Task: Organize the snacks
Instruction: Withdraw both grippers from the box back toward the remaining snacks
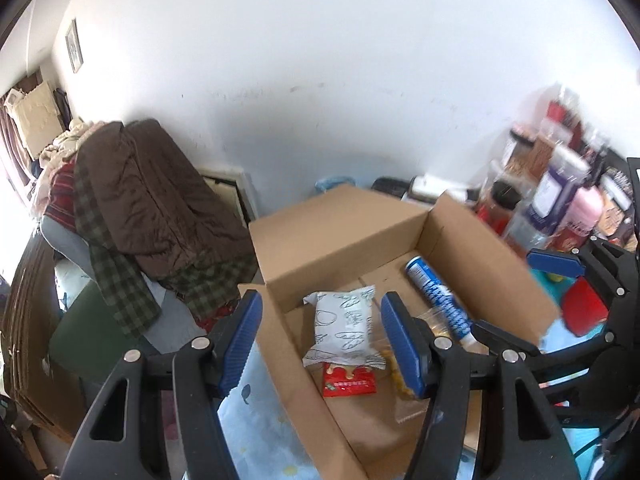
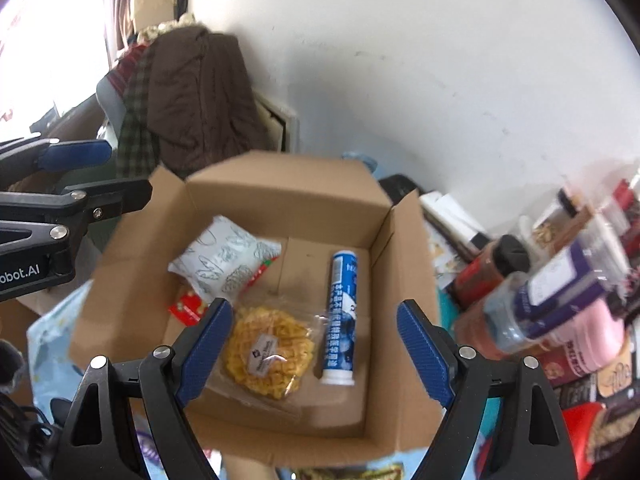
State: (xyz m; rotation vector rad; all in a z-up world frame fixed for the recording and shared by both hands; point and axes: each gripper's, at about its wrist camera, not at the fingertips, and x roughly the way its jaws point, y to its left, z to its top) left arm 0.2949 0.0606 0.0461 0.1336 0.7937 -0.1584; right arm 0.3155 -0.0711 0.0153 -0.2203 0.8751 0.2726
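Observation:
An open cardboard box (image 1: 340, 224) (image 2: 280, 188) holds a white patterned snack pack (image 1: 344, 326) (image 2: 224, 264), a small red packet (image 1: 350, 385) (image 2: 186, 308), a clear bag with a yellow waffle snack (image 2: 268, 352) and a blue and white tube (image 1: 438, 296) (image 2: 342, 316). My left gripper (image 1: 322, 340) is open and empty over the box's left side, above the white pack. My right gripper (image 2: 316, 348) is open and empty above the waffle bag and the tube. The right gripper also shows in the left wrist view (image 1: 556, 264).
A pile of bottles, jars and snack packs (image 2: 560, 292) (image 1: 560, 192) crowds the right side next to the box. A chair draped with a brown coat and checked clothes (image 1: 148, 208) (image 2: 192, 96) stands left. A light blue patterned cloth (image 1: 256, 420) covers the surface. A white wall is behind.

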